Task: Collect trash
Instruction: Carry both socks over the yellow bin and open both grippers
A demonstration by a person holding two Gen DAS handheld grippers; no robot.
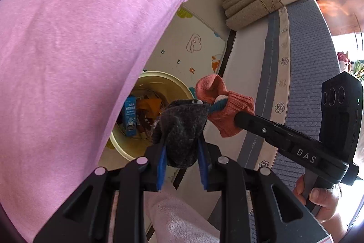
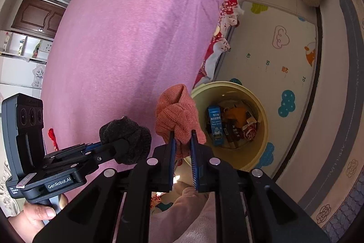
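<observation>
My left gripper is shut on a dark grey sock, which bulges up between the blue pads. Just right of it, my right gripper comes in from the right, shut on a salmon-orange sock. In the right wrist view the right gripper pinches the orange sock, and the left gripper holds the dark sock at the left. Both socks hang above the floor beside a round cream bin, also seen past the dark sock. The bin holds a blue box and several wrappers.
A surface draped in pink cloth rises at the left, close to the bin. A patterned play mat covers the floor. A grey padded edge runs along the right, with rolled mats behind. The person's hand and pink-clad leg are below.
</observation>
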